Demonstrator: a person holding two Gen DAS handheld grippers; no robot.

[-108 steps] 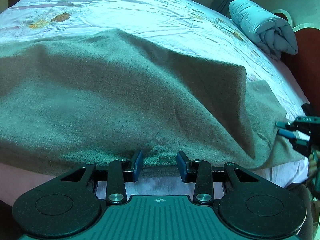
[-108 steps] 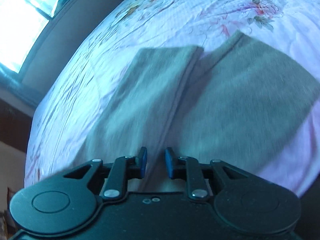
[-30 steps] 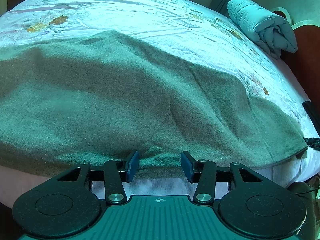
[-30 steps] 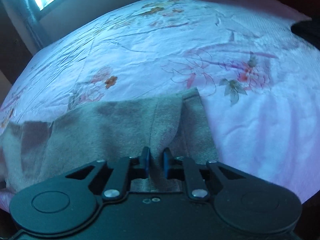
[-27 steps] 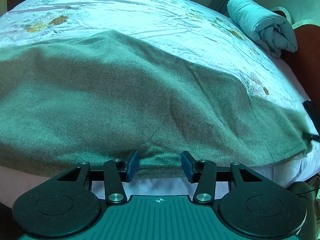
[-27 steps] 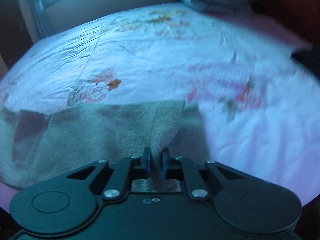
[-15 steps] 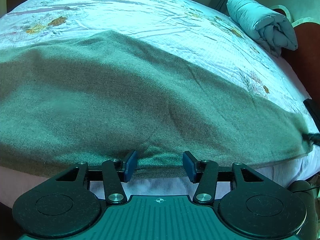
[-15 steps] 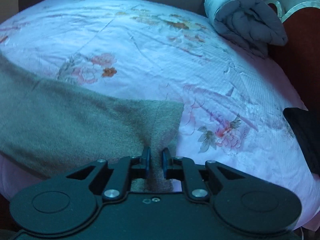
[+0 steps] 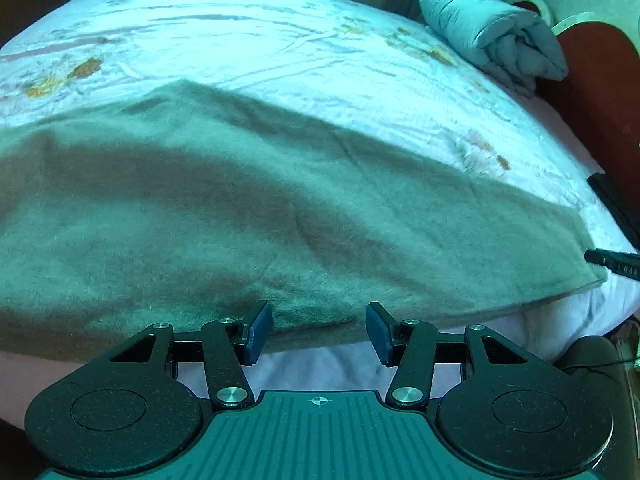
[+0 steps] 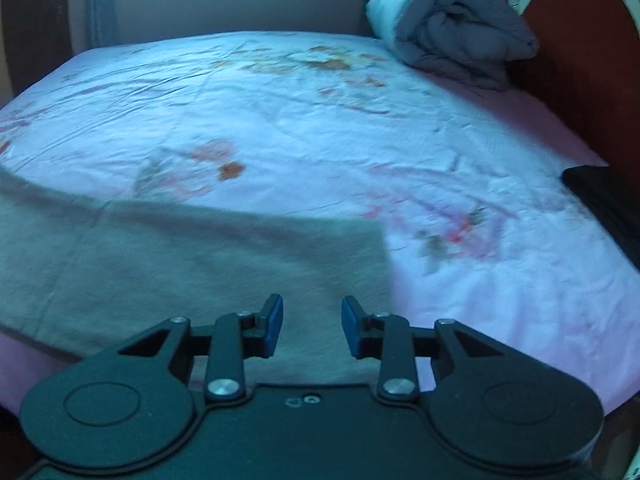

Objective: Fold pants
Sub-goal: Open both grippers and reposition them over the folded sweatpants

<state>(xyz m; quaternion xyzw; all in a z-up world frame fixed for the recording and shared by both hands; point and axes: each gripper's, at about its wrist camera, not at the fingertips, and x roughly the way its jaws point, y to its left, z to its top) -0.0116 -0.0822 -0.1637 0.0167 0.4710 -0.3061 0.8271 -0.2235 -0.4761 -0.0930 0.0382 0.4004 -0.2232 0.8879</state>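
Note:
The grey pants (image 9: 248, 216) lie flat and stretched out along the near edge of the bed. My left gripper (image 9: 318, 330) is open and empty, its blue pads at the pants' near edge. My right gripper (image 10: 312, 326) is open and empty just above the pants' right end (image 10: 200, 264). The tip of the right gripper shows at the far right of the left wrist view (image 9: 614, 262), beside the pants' end corner.
The bed has a pale floral sheet (image 10: 320, 112). A rolled grey quilt (image 10: 452, 36) lies at the far right by the red headboard (image 10: 584, 52). A dark object (image 10: 608, 200) lies at the bed's right edge. A wall and a window are beyond.
My right gripper pulled the pant end out to the right, laid it flat, then opened and let go. My left gripper opened a little wider.

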